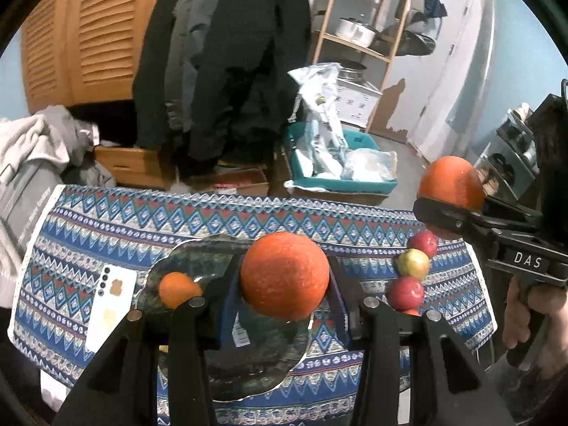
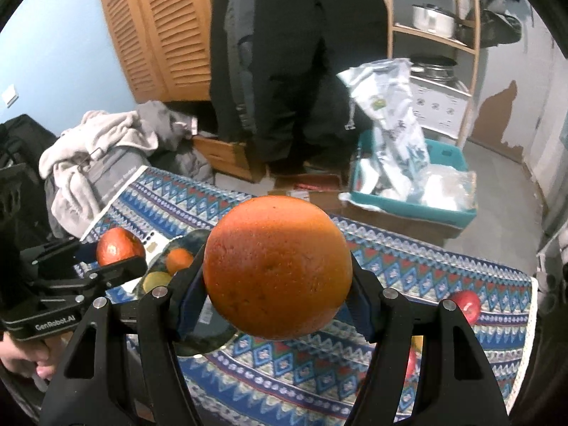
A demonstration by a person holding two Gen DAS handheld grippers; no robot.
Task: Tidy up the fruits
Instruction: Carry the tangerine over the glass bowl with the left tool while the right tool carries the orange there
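Left gripper clamps orange above glass plate, likely for drop-off beside small orange. Right gripper grips second orange; apples lined frame right.

home storage room | hanging coats | pot shelf | louvred wardrobe

We see the right gripper clamping a large orange above the tabletop; left of that orange, the left gripper grips another orange near the plate.
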